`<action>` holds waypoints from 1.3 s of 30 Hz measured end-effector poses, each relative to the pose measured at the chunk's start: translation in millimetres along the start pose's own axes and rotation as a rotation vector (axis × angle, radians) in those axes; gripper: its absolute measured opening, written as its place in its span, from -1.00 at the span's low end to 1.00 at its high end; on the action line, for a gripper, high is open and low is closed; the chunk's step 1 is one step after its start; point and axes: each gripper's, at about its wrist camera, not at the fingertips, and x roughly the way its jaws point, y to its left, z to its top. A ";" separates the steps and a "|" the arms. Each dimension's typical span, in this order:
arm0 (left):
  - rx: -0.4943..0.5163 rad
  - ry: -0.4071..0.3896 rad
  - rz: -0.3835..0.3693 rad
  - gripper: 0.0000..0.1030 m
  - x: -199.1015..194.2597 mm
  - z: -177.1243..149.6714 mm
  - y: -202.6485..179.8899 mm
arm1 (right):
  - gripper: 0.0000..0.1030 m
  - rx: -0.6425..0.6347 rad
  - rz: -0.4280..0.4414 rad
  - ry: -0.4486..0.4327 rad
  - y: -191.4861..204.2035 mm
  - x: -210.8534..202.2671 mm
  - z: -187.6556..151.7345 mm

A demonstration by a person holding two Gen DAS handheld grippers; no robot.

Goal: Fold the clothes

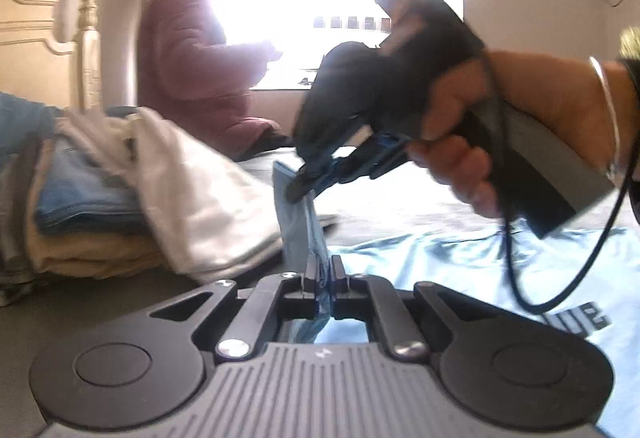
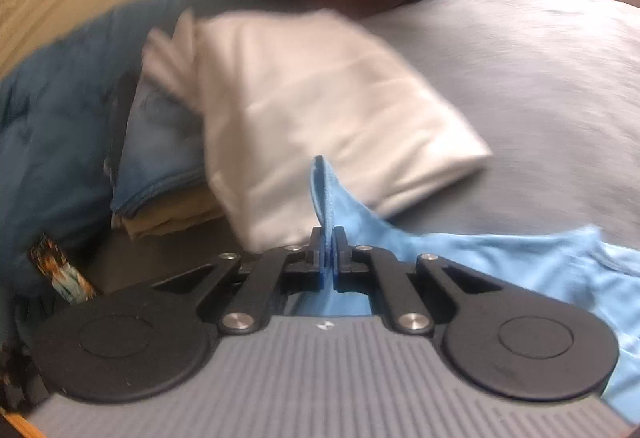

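Note:
A light blue shirt [image 1: 440,258] with dark lettering lies spread on the bed. My left gripper [image 1: 325,266] is shut on one edge of it, at the bottom of the left wrist view. From there a strip of the cloth rises to my right gripper [image 1: 298,190], which a hand [image 1: 460,142] holds just above and beyond. In the right wrist view, my right gripper [image 2: 329,238] is shut on a fold of the same blue shirt [image 2: 500,258], and a loop of cloth stands up past its tips.
A stack of folded clothes topped by a white piece [image 1: 200,198] [image 2: 320,110] sits to the left on the grey sheet [image 2: 540,98]. A person in a maroon jacket [image 1: 188,58] sits by the window. A cream headboard [image 1: 40,38] and a dark blue quilt [image 2: 52,126] are at the left.

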 end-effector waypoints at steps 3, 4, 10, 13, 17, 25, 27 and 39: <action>0.027 0.022 -0.051 -0.90 6.6 -1.4 -23.6 | -0.97 0.047 -0.025 -0.039 -42.9 -23.6 -13.8; 0.043 0.037 -0.064 -0.90 9.7 -4.4 -31.9 | -0.97 0.075 -0.033 -0.051 -56.5 -27.5 -20.8; 0.130 0.097 -0.104 -0.90 23.9 -21.8 -67.4 | -0.97 0.193 -0.053 -0.086 -110.8 -29.8 -55.1; 0.167 0.113 -0.113 -0.90 28.7 -29.0 -77.9 | -0.97 0.217 -0.053 -0.098 -121.6 -30.7 -65.2; 0.202 0.119 -0.109 -0.90 29.8 -33.6 -89.3 | -0.97 0.251 -0.046 -0.124 -134.1 -38.8 -74.4; 0.217 0.141 -0.106 -0.90 26.4 -40.0 -89.5 | -0.97 0.344 -0.034 -0.164 -155.4 -46.4 -102.9; 0.215 0.144 -0.118 -0.90 24.5 -40.5 -88.8 | -0.97 0.353 -0.033 -0.160 -158.6 -44.4 -108.2; 0.171 0.263 -0.253 -0.67 28.0 -49.9 -83.8 | -0.92 0.416 -0.014 -0.114 -178.2 -33.4 -124.8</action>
